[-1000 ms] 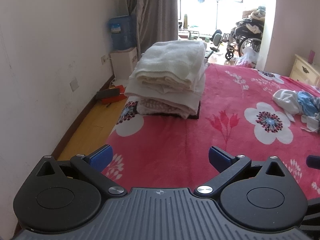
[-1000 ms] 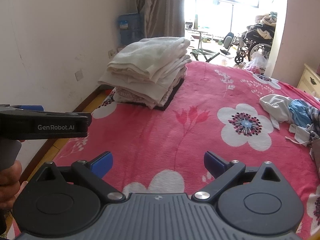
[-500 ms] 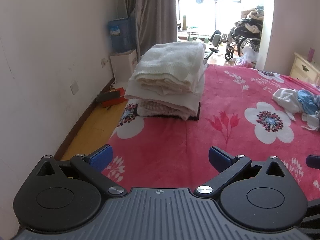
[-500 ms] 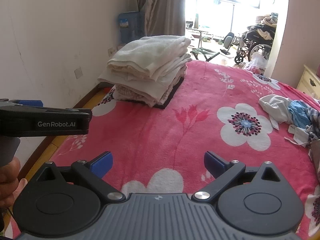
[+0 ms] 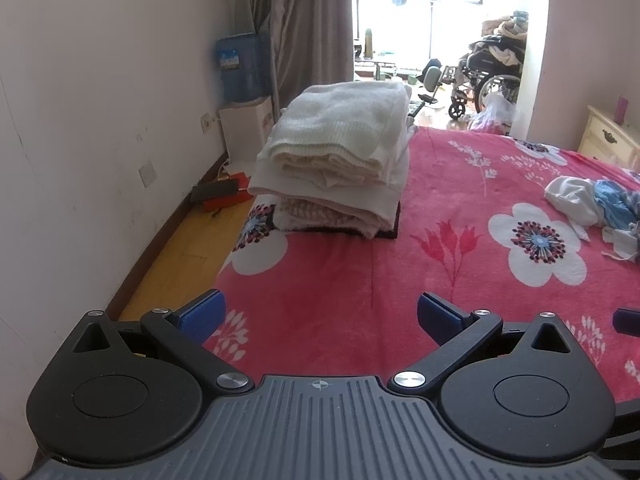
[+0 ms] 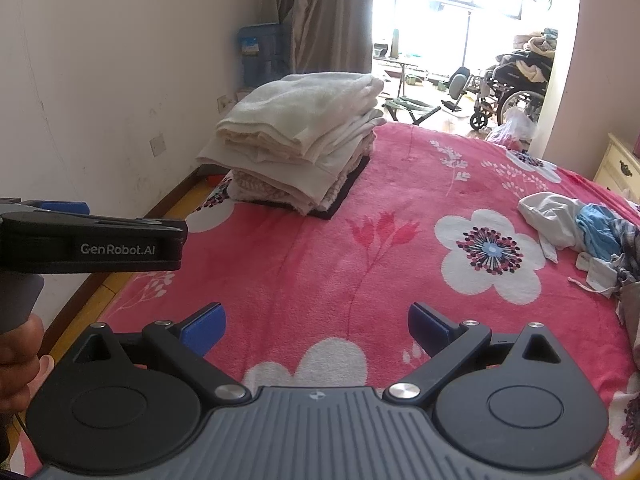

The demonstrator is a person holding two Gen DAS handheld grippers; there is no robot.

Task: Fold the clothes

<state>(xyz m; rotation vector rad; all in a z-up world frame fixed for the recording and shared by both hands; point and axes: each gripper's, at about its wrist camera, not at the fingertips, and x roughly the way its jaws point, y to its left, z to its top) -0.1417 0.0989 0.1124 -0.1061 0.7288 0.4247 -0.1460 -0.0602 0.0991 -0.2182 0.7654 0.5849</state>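
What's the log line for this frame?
left gripper: open, empty | right gripper: open, empty | folded stack: on bed | loose clothes: unfolded, at right

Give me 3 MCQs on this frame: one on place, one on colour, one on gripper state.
1. Where does the folded stack sit on the bed?
A. near the edge by the wall
B. in the middle of the bed
C. on the nightstand

2. What is the main colour of the blanket?
A. blue
B. pink-red with white flowers
C. plain grey

3. How do the jaws of the left gripper and the right gripper stand?
A. both shut on cloth
B. one shut, one open
C. both open, holding nothing

Key: 1 A, the stack lies at the bed's wall-side edge, with floor showing beside it. 2 B, pink-red fabric with white flowers fills both views. 3 C, each pair of blue pads stands wide apart with only blanket between; the unfolded clothes lie untouched to the right.
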